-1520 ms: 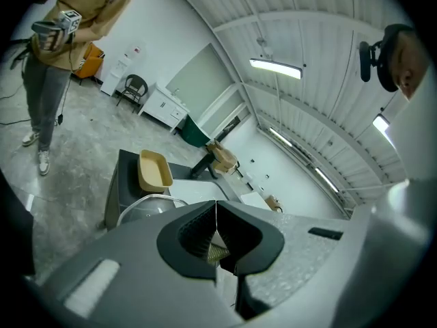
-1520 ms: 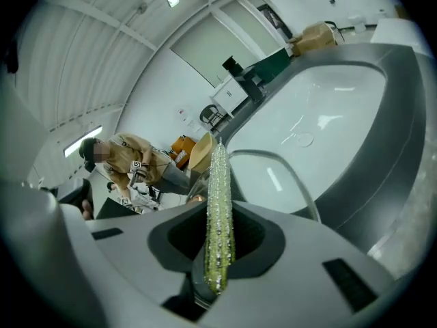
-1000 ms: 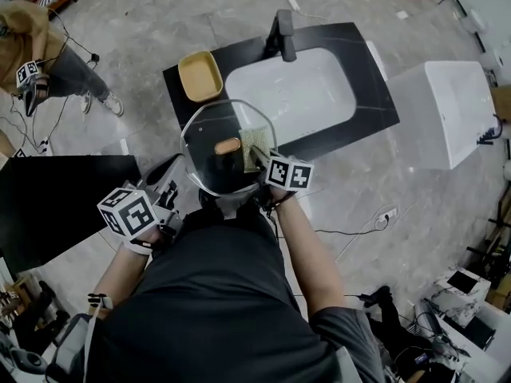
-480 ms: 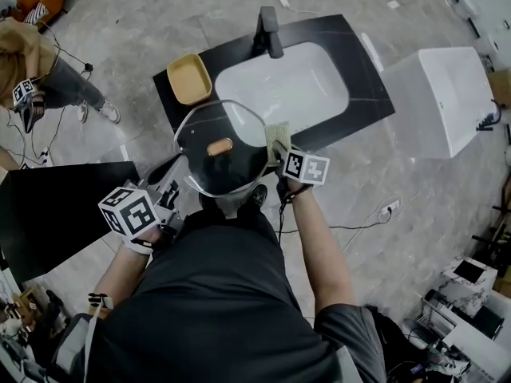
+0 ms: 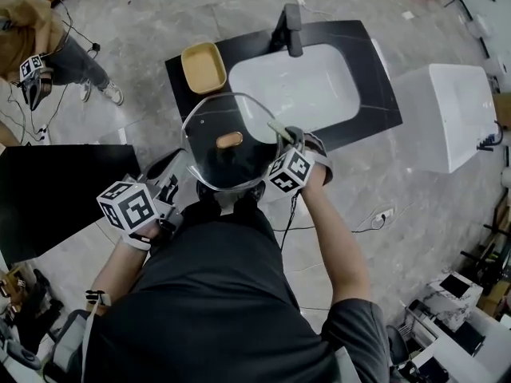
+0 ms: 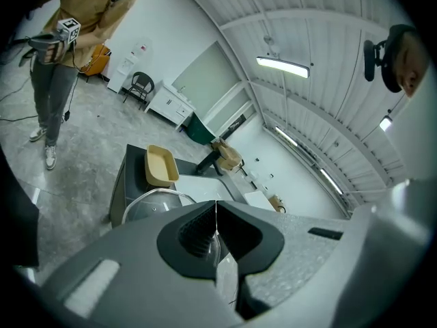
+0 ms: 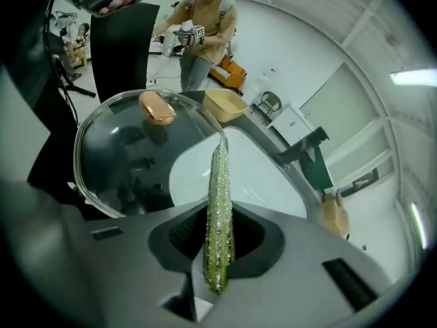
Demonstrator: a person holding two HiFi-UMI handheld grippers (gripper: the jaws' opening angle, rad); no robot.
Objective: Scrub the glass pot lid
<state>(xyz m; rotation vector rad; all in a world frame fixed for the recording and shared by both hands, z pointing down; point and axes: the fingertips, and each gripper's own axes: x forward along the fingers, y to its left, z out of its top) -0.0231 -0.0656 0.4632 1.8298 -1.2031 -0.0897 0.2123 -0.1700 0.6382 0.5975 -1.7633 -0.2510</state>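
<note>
The glass pot lid [image 5: 214,156] with a wooden knob [image 5: 229,140] is held in the air in front of the sink. My left gripper [image 5: 171,188] is shut on its near-left rim; the thin glass edge [image 6: 216,217] runs between the jaws. My right gripper [image 5: 281,145] is shut on a green scrubbing pad [image 5: 279,129] that stands edge-on at the lid's right rim. In the right gripper view the pad [image 7: 218,203] sticks out from the gripper [image 7: 217,243], with the lid [image 7: 130,152] and its knob [image 7: 157,108] to its left.
A white sink [image 5: 297,86] in a black counter with a black faucet [image 5: 289,27] lies beyond the lid. A yellow tray [image 5: 203,67] sits on the counter's left end. A white box [image 5: 455,114] stands at right, a black table [image 5: 56,202] at left, another person [image 5: 36,34] at upper left.
My right gripper has slid the pad from the lid's top, right of the knob, out to its right rim and turned it edge-on. The left gripper keeps its hold on the lid.
</note>
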